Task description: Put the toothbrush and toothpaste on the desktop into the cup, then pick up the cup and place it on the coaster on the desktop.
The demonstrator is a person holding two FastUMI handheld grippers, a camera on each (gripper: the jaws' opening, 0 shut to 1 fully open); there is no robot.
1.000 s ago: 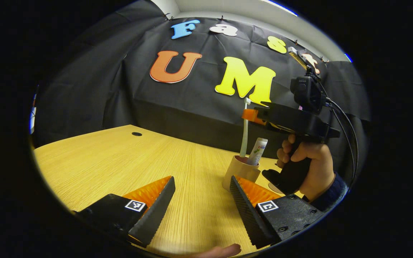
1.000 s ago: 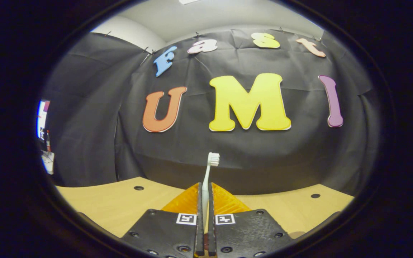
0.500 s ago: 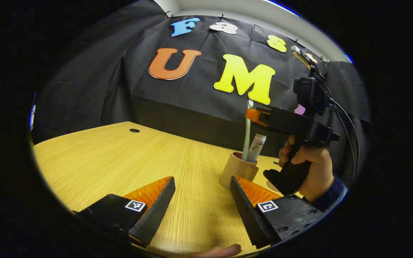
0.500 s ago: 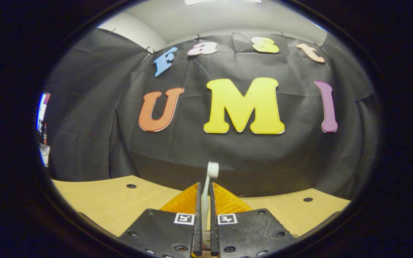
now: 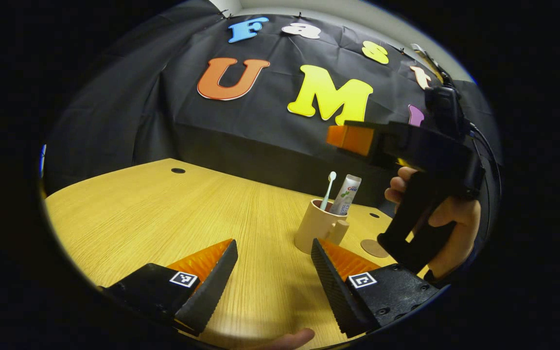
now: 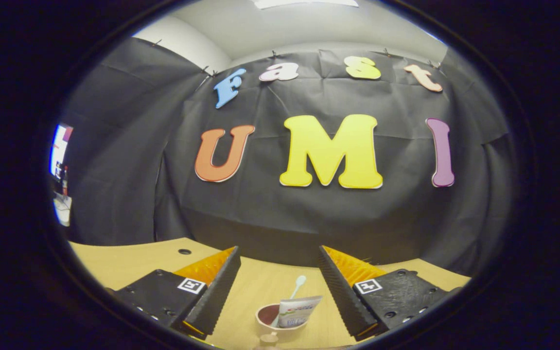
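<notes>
Tan cup (image 5: 315, 226) holds toothbrush (image 5: 328, 189) and toothpaste (image 5: 346, 194). Both claws, left claw (image 5: 272, 272) and right claw (image 6: 277, 282), gape wide, empty. Next: grab the cup, carry it to coaster (image 5: 374, 248).

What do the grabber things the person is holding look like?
Each gripper has black blocky finger mounts with small square black-and-white tags. The left gripper and the right gripper both have ridged, wedge-shaped fingers. From the side, the right gripper has a long black body with a pistol-style handle, a small camera on top, and black cables trailing behind. The hand holding it wears a dark sleeve.
</notes>
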